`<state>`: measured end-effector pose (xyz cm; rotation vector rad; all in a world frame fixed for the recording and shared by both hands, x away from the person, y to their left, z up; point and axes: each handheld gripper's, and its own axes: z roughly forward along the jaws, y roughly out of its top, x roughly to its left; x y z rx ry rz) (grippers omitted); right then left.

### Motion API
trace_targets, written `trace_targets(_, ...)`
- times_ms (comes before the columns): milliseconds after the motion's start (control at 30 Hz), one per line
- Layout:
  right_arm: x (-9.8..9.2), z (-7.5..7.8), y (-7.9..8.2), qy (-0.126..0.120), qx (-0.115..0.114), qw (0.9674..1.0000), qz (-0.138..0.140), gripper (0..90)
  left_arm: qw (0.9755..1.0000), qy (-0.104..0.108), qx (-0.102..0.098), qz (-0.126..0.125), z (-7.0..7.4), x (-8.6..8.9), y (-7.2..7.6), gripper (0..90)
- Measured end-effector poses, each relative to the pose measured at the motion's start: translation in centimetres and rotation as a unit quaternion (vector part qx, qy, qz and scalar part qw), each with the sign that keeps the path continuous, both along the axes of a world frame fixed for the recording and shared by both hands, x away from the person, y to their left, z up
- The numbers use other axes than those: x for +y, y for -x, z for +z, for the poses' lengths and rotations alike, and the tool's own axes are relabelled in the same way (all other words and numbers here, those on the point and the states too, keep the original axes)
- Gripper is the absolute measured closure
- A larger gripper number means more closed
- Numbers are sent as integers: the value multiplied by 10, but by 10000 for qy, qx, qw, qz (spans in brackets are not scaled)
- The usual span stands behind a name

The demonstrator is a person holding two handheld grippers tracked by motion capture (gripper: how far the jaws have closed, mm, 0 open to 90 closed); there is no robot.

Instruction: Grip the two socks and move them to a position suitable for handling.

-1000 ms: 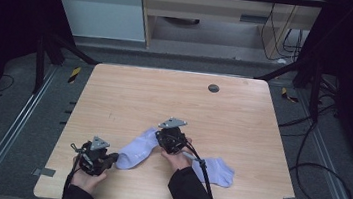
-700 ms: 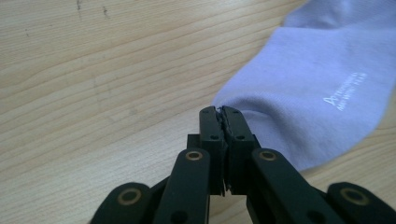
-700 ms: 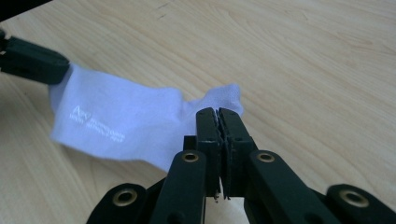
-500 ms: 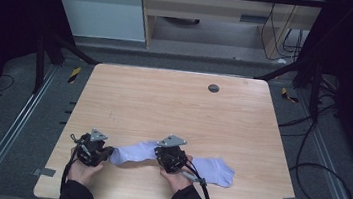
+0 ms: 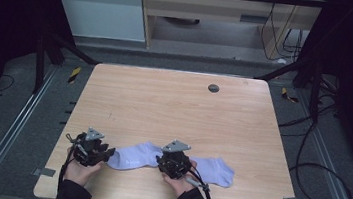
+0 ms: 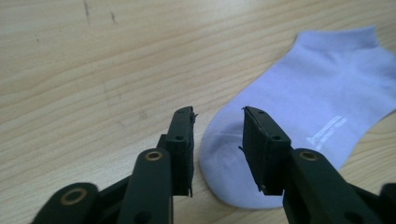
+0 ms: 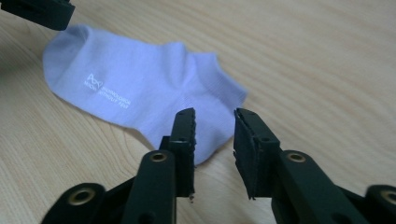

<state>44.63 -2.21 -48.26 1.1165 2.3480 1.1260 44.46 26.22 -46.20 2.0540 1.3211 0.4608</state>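
Pale lilac ankle sock [image 5: 135,155] lies flat near the table's [image 5: 173,109] near edge, stretched between the two grippers, toe toward nine o'clock, white lettering on its sole side in the right gripper view; a second matching sock [image 5: 216,170] lies just at three o'clock of the right gripper. Left gripper [image 5: 104,152]: jaws apart, just been opening, toe end below the gap, pads not pressing it. Right gripper [image 5: 173,165]: jaws apart too, just been opening, the sock's cuff end under the left jaw, nothing clamped.
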Motion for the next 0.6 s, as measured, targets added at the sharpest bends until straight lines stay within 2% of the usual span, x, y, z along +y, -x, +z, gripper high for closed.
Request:
trace_targets(100,-14,14,-1,-159,-109,9998,9,592,9998,163,-100,23,9,-1,4,587)
trace_targets(300,-52,35,-2,-360,-239,9989,-203,493,9992,294,-249,-137,24,-15,12,559)
trace_targets(433,-78,40,3,-451,-356,9979,-306,441,9986,329,-275,-302,27,-31,15,548)
trace_targets(600,-108,38,9,-460,-341,9972,-490,410,9977,378,-279,-491,28,-54,15,542)
